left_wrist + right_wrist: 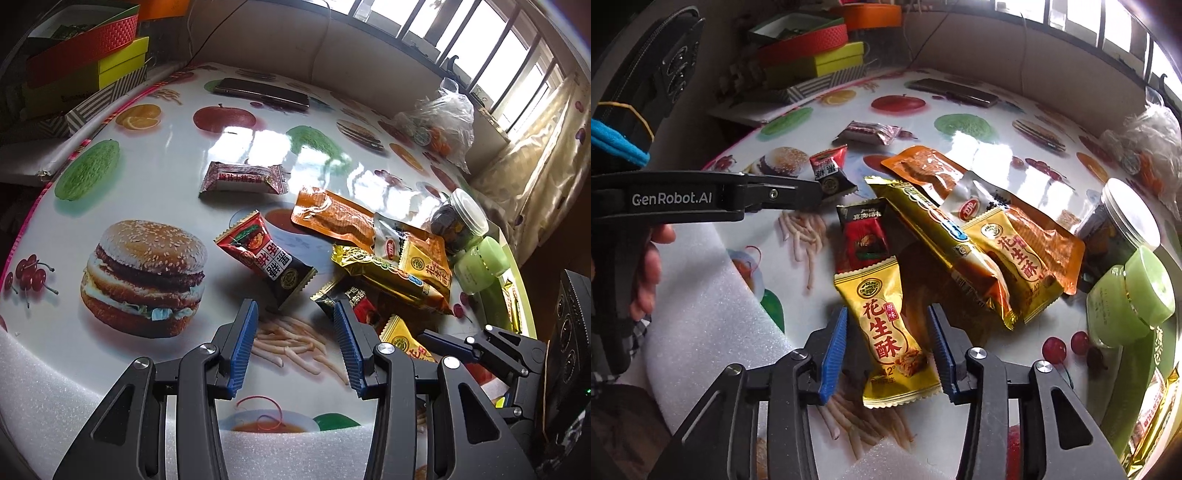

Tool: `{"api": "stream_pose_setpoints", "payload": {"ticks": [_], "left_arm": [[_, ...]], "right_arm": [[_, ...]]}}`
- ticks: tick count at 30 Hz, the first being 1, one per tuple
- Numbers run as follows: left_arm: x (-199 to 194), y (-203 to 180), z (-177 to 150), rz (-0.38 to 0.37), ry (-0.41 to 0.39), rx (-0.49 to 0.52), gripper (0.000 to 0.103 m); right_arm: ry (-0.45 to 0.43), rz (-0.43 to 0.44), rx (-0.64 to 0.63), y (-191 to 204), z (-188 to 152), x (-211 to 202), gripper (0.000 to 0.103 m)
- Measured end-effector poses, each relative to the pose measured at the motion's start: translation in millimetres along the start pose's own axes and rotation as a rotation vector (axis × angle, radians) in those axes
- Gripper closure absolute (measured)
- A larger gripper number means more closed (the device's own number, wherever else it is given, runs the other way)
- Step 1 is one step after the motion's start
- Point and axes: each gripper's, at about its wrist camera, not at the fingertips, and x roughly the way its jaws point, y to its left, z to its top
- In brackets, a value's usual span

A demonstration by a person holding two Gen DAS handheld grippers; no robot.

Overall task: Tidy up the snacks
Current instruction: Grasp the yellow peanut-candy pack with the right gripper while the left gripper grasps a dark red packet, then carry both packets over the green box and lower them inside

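Note:
Several snack packets lie on a food-print table. In the right wrist view my right gripper [888, 314] is open, its blue pads on either side of a yellow peanut-crisp packet [886, 328] lying flat. Beyond it lie a red-black packet [862, 236], a long gold packet [942, 236], a second yellow packet [1015, 262] and an orange pouch [945, 170]. In the left wrist view my left gripper [295, 306] is open and empty, just short of a red-black date packet [266, 258]. A maroon packet [243, 179] lies further off.
A clear jar [1123, 218] and a green-lidded jar [1130, 295] stand at the right, by a green box [1156, 406] holding snacks. A phone [262, 94] and a plastic bag [439, 125] lie at the far side. Stacked boxes [85, 62] stand off the left edge. White foam [701, 314] covers the near edge.

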Motion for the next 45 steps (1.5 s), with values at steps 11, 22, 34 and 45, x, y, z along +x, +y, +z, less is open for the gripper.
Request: {"api": "stream_pose_setpoints", "payload": {"ticks": [11, 22, 34, 45], "left_arm": [[12, -21, 1, -0.016, 0.032, 0.017, 0.059], [33, -50, 0, 0.053, 0.043, 0.053, 0.059], [41, -61, 2, 0.194, 0.020, 0.121, 0.059], [36, -60, -1, 0.204, 0.000, 0.121, 0.076]], "right_arm": [[-0.107, -0.047, 0.121, -13, -10, -24, 0.081], [-0.154, -0.062, 0.247, -26, -26, -40, 0.081], [-0.168, -0.054, 0.295, -35, -34, -44, 0.081], [-0.178, -0.069, 0.303, -34, -36, -47, 0.081]]}}
